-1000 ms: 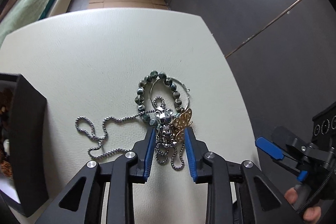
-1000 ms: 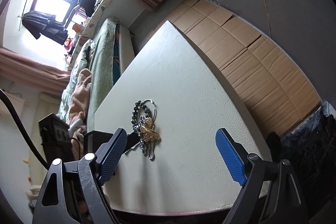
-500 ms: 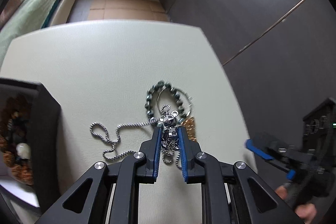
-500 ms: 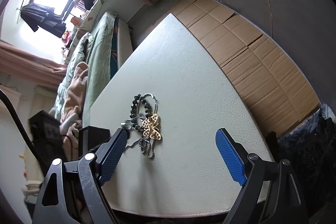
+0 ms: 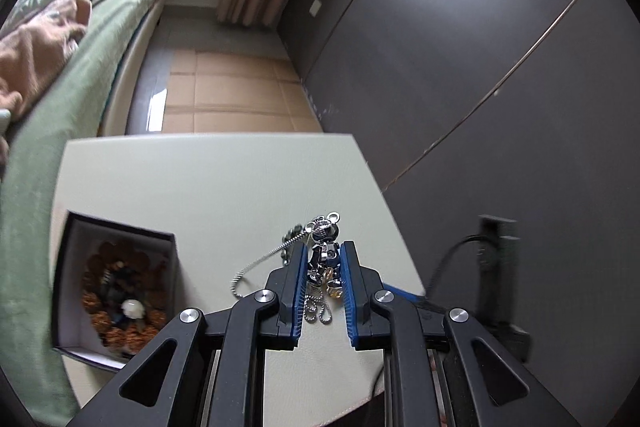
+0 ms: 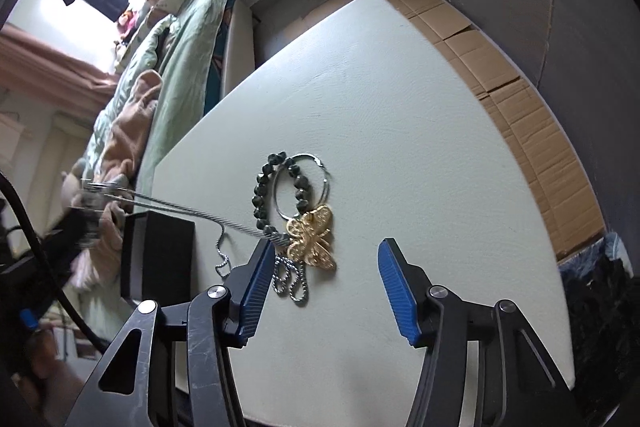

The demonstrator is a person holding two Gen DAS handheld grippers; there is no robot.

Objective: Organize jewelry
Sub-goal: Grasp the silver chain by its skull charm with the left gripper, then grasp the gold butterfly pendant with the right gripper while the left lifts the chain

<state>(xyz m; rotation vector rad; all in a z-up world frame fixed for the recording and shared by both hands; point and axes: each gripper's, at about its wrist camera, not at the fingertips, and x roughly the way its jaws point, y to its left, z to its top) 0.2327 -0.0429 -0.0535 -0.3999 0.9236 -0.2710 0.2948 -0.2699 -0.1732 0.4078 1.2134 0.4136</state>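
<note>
The silver necklace [image 5: 322,259], with its small bear-shaped pendant, is now clamped between the blue pads of the left tongs [image 5: 323,285] and hangs above the table [image 5: 200,187]. A second ago it was lying flat in the pile with the tongs open around it. Its chain [image 6: 192,213] now stretches tight from the pile up to the left tongs, so it is only partly free. The gold butterfly piece [image 6: 312,243], the green bead bracelet [image 6: 262,195] and a thin silver ring [image 6: 316,163] remain on the table, touching each other. The right tongs [image 6: 324,287] have just been closing but are apart, with the butterfly and some chain loops between the pads, not pressed. I think they should hold the pile down. The black box [image 5: 116,287], already holding beads, waits near on the left.
</note>
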